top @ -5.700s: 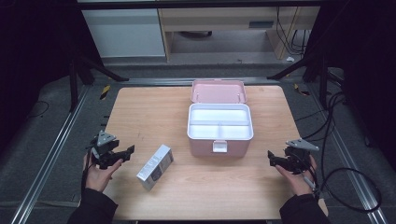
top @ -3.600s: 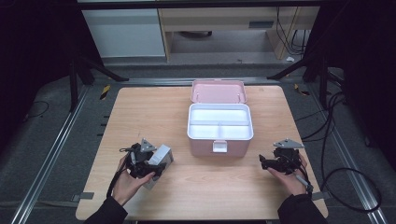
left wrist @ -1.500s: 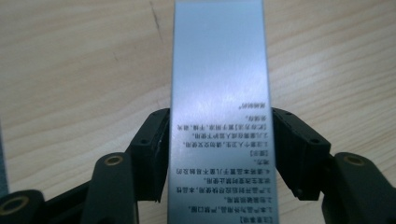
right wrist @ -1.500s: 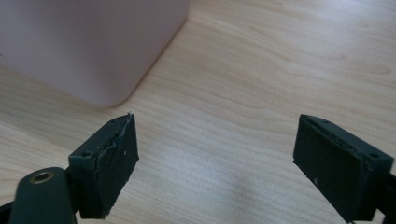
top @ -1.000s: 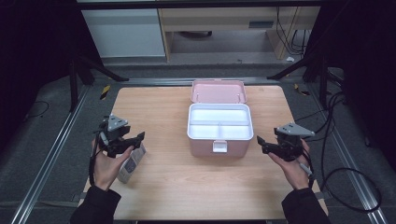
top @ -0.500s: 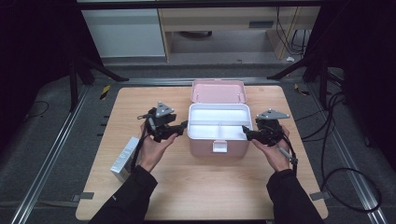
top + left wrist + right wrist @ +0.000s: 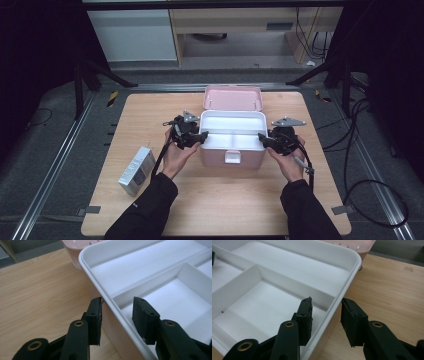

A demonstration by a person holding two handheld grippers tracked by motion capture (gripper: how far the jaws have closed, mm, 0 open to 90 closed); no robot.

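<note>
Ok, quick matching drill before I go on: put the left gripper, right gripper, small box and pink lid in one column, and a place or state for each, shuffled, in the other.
Things:
1. left gripper
2. right gripper
3. small box
4. pink lid

Places or states:
A. lying on the table near its left edge
B. open, jaws astride the right rim of the white tray
C. swung back, upright behind the tray
D. open, jaws astride the tray's left rim

Pairs: 1-D, 2-B, 3-A, 4-C
</note>
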